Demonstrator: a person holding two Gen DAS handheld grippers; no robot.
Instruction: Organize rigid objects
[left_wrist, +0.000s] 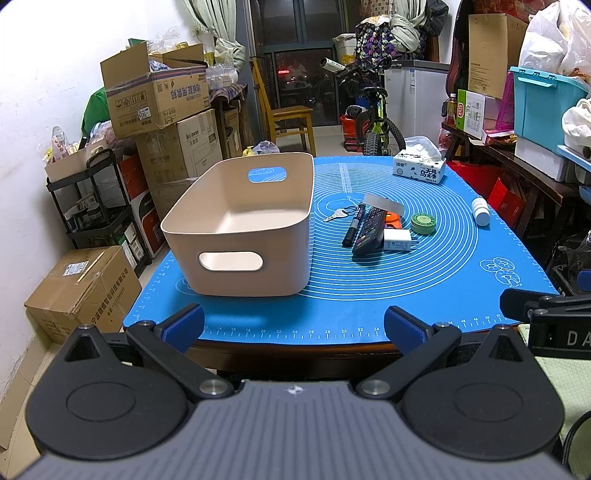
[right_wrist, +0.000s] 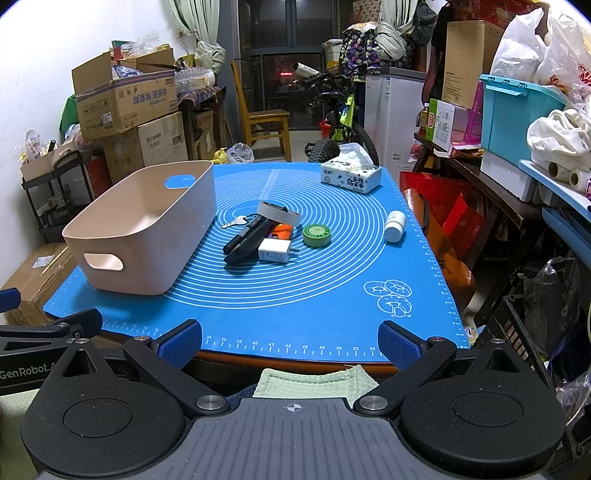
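Note:
A beige plastic bin stands empty on the left of the blue mat. Beside it lies a cluster: keys, a black marker, a black remote, a white charger, a green round tin, a white tape roll and an orange object. A white bottle lies apart. My left gripper and right gripper are open and empty at the near table edge.
A tissue box sits at the mat's far right. Cardboard boxes and a black cart stand left of the table. A bicycle, a wooden chair and cluttered shelves lie behind and right.

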